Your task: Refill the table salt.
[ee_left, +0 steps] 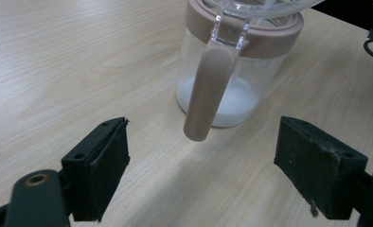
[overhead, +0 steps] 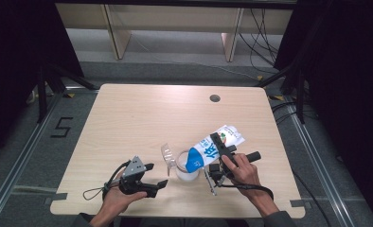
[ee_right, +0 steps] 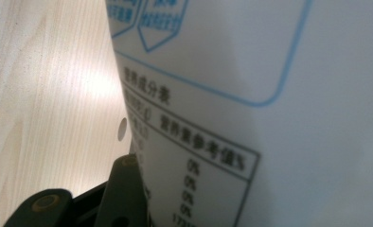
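The table (overhead: 142, 123) looks like pale wood laminate, smooth with a faint grain and a soft sheen. The jar (ee_left: 232, 90) has a clear glossy body, glass or plastic, I cannot tell which, with white powder (ee_left: 239, 106) inside. Its collar and handle (ee_left: 210, 90) are matt brownish plastic; the hinge is clear plastic. The pouch (overhead: 212, 147) is smooth printed film, white and blue, slightly glossy. The left gripper (ee_left: 203, 175) has matt black jaws with pads rough and scuffed at the edges.
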`<state>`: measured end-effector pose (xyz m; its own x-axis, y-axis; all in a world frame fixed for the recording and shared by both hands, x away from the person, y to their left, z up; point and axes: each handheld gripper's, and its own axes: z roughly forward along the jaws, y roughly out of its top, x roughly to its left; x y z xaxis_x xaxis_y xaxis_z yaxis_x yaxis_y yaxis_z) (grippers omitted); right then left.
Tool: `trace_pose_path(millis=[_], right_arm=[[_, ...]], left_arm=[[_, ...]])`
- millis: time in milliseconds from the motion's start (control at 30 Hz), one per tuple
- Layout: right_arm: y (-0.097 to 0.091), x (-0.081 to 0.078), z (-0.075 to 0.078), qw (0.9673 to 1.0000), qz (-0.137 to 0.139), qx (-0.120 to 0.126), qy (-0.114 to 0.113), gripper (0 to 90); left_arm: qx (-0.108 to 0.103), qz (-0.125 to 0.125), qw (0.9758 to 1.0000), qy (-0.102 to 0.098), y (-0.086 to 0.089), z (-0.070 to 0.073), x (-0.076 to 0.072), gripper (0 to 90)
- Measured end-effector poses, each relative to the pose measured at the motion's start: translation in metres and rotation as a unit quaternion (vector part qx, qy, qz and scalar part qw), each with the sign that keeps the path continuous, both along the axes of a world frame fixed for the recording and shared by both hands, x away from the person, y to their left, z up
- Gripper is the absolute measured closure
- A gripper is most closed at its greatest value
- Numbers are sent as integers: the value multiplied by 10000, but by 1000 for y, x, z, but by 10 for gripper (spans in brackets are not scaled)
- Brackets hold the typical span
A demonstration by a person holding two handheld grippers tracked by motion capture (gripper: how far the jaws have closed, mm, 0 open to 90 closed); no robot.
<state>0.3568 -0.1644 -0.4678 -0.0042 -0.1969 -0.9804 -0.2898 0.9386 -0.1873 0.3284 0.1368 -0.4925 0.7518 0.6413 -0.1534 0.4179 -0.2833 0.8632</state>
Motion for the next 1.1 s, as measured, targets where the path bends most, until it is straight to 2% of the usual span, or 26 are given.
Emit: trace_pose_path(millis=[67, 100, 333, 400, 433, 467, 567, 767, 867, 933, 1033, 1100], right_arm=[[1, 0, 0, 10000, 0, 7, -19, 598], [0, -1, -2, 9999, -25, 98, -24, 598], [0, -1, -2, 10000, -28, 90, -26, 599], [2, 1, 2, 9998, 110, -83, -122, 600], [2, 1, 1, 9998, 110, -81, -122, 600], [0, -1, -3, 9999, -55, 139, 12, 600], [0, -1, -2, 9999, -79, 55, 54, 601], [1, -2, -2, 9999, -106, 57, 66, 604], [0, -1, 0, 9999, -76, -134, 54, 605], [0, -1, 0, 9999, -74, -129, 51, 608], [1, -2, -3, 9999, -122, 104, 54, 611], [1, -2, -3, 9999, -121, 103, 58, 612]], left_arm=[[-9, -11, 10000, 4, 0, 0, 0, 177], [-3, 14, 10000, -5, 0, 0, 0, 177], [-4, 3, 10000, 4, 0, 0, 0, 177], [-4, 7, 10000, 4, 0, 0, 0, 177], [3, 5, 10000, 5, 0, 0, 0, 177], [32, 6, 10000, 17, 0, 0, 0, 176], [9, 9, 10000, 13, 0, 0, 0, 177], [-4, 6, 10000, 1, 0, 0, 0, 177], [30, 6, 10000, 15, 0, 0, 0, 177], [-2, 8, 10000, 0, 0, 0, 0, 177], [29, 3, 10000, 13, 0, 0, 0, 177], [28, 5, 10000, 12, 0, 0, 0, 177]])
